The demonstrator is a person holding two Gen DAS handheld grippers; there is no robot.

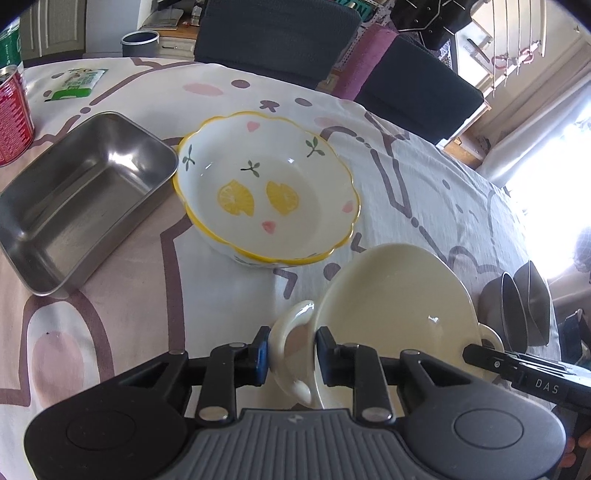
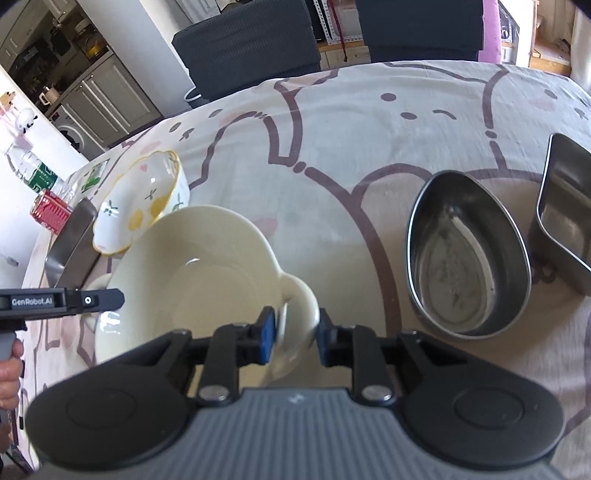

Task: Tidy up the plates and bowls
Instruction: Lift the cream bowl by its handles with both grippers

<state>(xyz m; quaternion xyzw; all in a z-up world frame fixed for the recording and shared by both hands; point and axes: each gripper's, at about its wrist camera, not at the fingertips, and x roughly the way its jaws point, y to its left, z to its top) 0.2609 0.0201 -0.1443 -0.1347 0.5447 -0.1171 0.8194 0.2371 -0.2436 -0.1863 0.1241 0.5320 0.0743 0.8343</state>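
Both grippers are on the cream two-handled bowl [image 1: 399, 314]. Left gripper [image 1: 291, 354] first: its blue-padded jaws are closed on the bowl's loop handle [image 1: 295, 332], one pad against the handle's outer curve, the other against the bowl's wall. Over in the right wrist view, the right gripper [image 2: 293, 332] is clamped the same way on the opposite handle [image 2: 301, 299], blue pad on the inner side, black finger on the outside. No earlier view to compare, so that is simply how they stand: both gripping, bowl between them, tilted in the left view with its hollow facing the camera.

Whether the cream bowl's base touches the cloth, I can't tell from either view.

Just beyond it sits the lemon-patterned bowl [image 1: 266, 188], scalloped yellow rim, and it looks nested in a second bowl of the same kind underneath. Right beside that, to its left in the left view, a rectangular steel tray [image 1: 85, 199], rims touching or very nearly.

On the other side, in the right view, a round steel bowl [image 2: 469, 254] sits near the cream one, and past it another rectangular steel container [image 2: 565, 210] at the frame's edge.

Everything rests on a tablecloth [image 2: 351, 129] printed with cartoon animal outlines. At the far corner, a red can [image 1: 13, 118] and a green-and-white packet [image 1: 75, 83]. Dark chairs [image 1: 277, 33] stand behind the table.
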